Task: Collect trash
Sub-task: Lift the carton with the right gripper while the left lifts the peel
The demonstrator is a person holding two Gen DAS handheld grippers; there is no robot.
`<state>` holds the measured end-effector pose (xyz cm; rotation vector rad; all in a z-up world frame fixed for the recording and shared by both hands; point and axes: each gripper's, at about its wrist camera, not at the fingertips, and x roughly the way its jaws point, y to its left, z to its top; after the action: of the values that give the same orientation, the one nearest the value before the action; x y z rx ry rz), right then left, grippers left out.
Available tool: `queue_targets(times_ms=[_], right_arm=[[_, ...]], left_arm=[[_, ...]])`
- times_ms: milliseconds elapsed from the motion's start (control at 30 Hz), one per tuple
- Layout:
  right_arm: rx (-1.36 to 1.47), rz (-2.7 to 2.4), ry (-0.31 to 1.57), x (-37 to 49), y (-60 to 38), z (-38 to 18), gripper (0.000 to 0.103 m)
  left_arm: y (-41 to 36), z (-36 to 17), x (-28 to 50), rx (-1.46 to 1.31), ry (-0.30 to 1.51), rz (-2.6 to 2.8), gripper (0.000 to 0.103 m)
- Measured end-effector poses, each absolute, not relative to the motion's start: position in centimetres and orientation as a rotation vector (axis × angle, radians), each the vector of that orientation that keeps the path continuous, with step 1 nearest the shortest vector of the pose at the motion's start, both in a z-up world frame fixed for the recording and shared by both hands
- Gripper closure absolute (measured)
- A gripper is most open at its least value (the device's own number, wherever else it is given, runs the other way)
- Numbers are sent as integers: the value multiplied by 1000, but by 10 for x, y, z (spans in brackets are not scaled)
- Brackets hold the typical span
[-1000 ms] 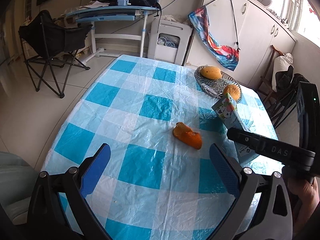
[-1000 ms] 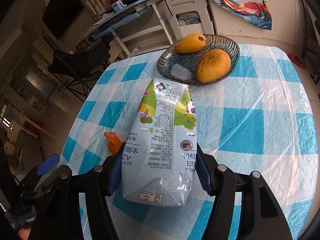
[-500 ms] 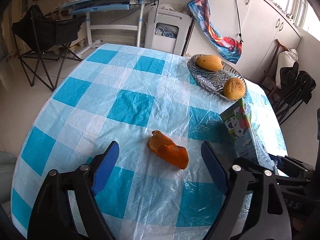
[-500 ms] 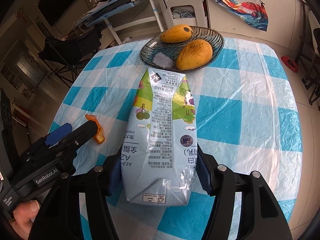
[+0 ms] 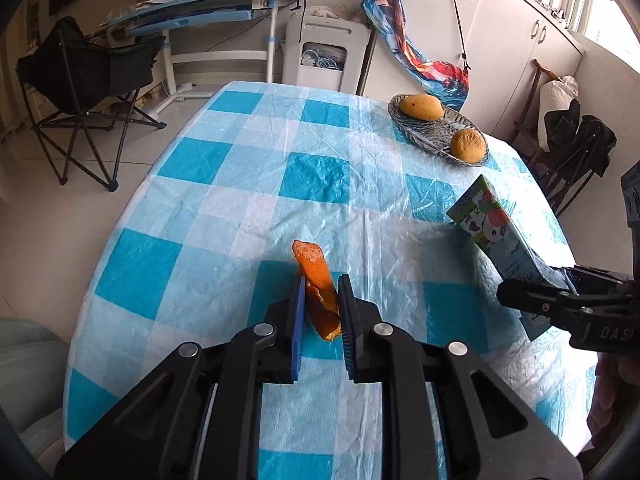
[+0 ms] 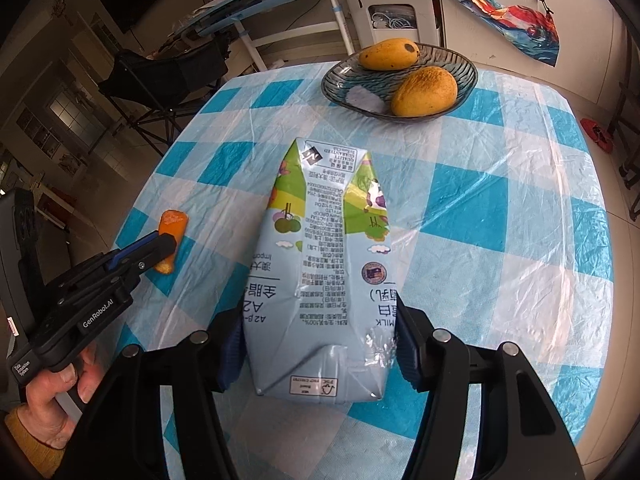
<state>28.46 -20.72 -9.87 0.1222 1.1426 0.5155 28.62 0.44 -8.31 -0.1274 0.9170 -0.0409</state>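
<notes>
A piece of orange peel [image 5: 310,258] lies on the blue-and-white checked table [image 5: 312,178]. My left gripper [image 5: 321,280] is shut on its near end, and the far end sticks out past the blue pads. The right wrist view shows the same grip: left gripper [image 6: 160,246] clamped on the peel [image 6: 173,222] at the table's left side. My right gripper [image 6: 320,354] is shut on the base of a light-blue milk carton [image 6: 324,272], which points away over the table. The left wrist view shows the carton [image 5: 492,232] tilted at the right, held by the right gripper [image 5: 556,284].
A glass dish [image 6: 472,76] with two mangoes stands at the table's far side. A person's hand [image 6: 60,380] holds the left gripper's handle. Beyond the table are a black folding chair [image 5: 80,76], a glass desk [image 5: 208,4] and white cabinets.
My left gripper came forward and down over the peel and its jaws went from wide open to shut on it. The right gripper kept hold of the carton and shifted slightly.
</notes>
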Motion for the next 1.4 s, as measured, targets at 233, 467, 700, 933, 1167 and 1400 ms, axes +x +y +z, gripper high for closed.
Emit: queue_targets(times_ms=[233, 467, 700, 933, 1167, 1400], right_arm=[[88, 561, 1154, 243, -195, -93, 43], [88, 566, 1140, 218, -189, -88, 43], [77, 537, 1148, 220, -180, -93, 43], [24, 526, 1140, 221, -168, -94, 42], [-45, 515, 1144, 220, -160, -102, 44], [-29, 544, 1118, 216, -161, -95, 47]], left_arm=[[20, -77, 221, -117, 935, -96, 88], [13, -82, 190, -78, 956, -115, 74], [21, -82, 184, -75, 940, -63, 49], [11, -91, 189, -40, 958, -49, 45], [2, -93, 188, 4, 923, -49, 76], [5, -86, 183, -25, 903, -77, 88]])
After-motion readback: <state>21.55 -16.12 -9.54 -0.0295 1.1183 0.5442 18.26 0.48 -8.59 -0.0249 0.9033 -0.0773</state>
